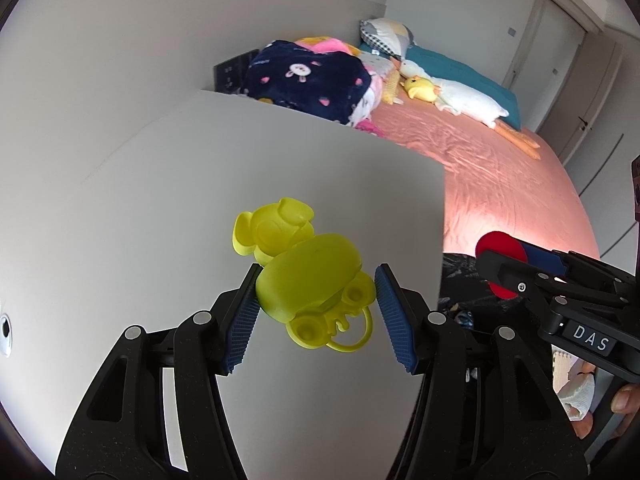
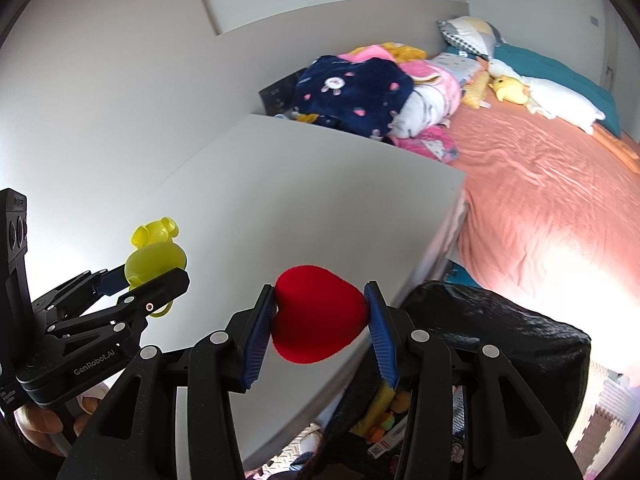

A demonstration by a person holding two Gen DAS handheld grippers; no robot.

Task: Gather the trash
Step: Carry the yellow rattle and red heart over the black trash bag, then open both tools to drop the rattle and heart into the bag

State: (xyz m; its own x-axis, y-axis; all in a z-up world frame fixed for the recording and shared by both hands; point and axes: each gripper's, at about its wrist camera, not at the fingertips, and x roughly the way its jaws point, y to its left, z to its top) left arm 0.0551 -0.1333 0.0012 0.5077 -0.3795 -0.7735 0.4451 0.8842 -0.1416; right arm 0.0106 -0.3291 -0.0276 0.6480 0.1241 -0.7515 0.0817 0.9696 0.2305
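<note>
My left gripper (image 1: 316,300) is shut on a yellow frog-shaped plastic case (image 1: 308,276) with its lid hanging open, held above the white table (image 1: 200,200). The same case (image 2: 154,258) shows at the left of the right wrist view, in the left gripper (image 2: 140,286). My right gripper (image 2: 320,316) is shut on a red heart-shaped box (image 2: 318,316), carried over the table's right edge. In the left wrist view the red box (image 1: 500,246) sits in the right gripper (image 1: 516,270) at the right. A black trash bag (image 2: 488,332) with several items inside stands open just right of and below the table.
A bed with a pink sheet (image 2: 540,200) lies to the right, with a navy blanket (image 2: 352,92), pillows and a yellow plush toy (image 2: 510,88) at its far end. White walls run behind the table. A wardrobe door (image 1: 600,120) stands at far right. Foam mat tiles (image 2: 608,412) cover the floor.
</note>
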